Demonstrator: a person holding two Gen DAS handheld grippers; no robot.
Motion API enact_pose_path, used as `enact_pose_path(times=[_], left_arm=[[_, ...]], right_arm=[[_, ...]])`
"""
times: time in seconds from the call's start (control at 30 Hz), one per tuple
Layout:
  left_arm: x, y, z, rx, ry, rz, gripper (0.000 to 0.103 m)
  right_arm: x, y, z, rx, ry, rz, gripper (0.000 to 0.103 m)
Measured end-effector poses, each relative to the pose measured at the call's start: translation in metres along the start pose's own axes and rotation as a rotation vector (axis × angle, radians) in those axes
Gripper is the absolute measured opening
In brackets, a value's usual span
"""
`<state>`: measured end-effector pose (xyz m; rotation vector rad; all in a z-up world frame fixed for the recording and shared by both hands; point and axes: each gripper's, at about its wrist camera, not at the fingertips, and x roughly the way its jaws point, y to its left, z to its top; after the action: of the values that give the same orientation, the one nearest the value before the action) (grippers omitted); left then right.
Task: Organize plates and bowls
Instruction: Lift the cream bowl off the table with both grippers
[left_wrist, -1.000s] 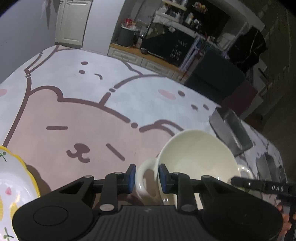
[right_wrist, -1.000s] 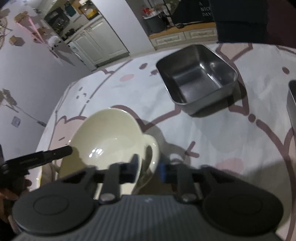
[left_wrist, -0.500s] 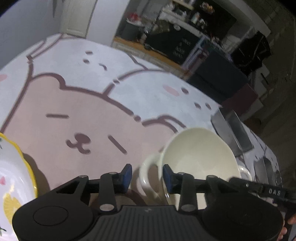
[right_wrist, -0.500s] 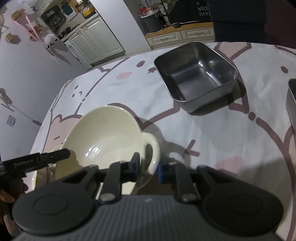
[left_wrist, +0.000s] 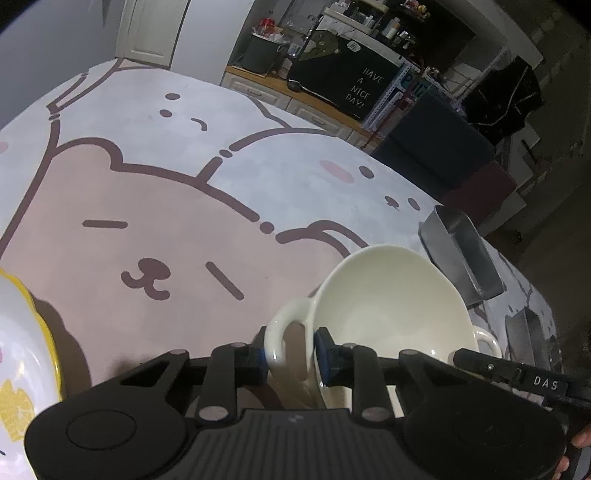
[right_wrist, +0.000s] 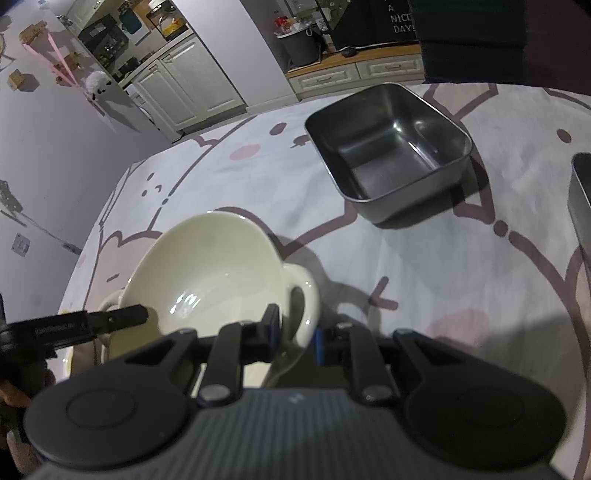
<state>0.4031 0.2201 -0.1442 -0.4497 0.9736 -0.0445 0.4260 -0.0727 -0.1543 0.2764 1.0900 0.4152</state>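
Round cream two-handled bowl (left_wrist: 391, 314) gripped both sides: left gripper (left_wrist: 290, 360) closing on handle, right gripper (right_wrist: 297, 334) pinching other handle, at 6 o'clock.

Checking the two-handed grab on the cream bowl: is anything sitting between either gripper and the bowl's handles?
Nothing visible. The left gripper straddles one handle of the cream bowl, its jaws closing. The right gripper is clamped on the opposite handle. The steel tray sits well clear.

Both wrist cams look steeply down, close, from opposite sides, sharing bowl (left_wrist: 391, 306).
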Motion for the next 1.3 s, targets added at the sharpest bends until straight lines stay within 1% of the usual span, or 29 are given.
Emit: enact_pose_path(times=[0.17,0.37,0.63,0.83,1.1,1.3], left_arm=[[-0.002,-0.003,-0.001,0.012,-0.006,0.016,0.027],[-0.009,-0.009,-0.004,0.030,-0.010,0.029,0.027],[-0.037,-0.023,-0.011,0.031,-0.027,0.016,0.027],[-0.069,-0.042,-0.021,0.044,-0.043,0.002,0.027],[-0.109,-0.075,-0.042,0.080,-0.075,-0.019,0.027],[-0.130,-0.102,-0.061,0.105,-0.085,-0.038,0.027]], right_arm=[[0.000,0.007,0.000,-0.030,-0.004,-0.034,0.023],[-0.003,0.009,-0.005,-0.038,-0.011,-0.041,0.024],[-0.024,0.011,-0.006,-0.036,-0.026,-0.039,0.024],[-0.057,0.016,-0.012,-0.052,-0.043,-0.044,0.024],[-0.115,0.015,-0.030,-0.040,-0.091,-0.039,0.023],[-0.153,0.008,-0.048,-0.030,-0.129,-0.044,0.023]])
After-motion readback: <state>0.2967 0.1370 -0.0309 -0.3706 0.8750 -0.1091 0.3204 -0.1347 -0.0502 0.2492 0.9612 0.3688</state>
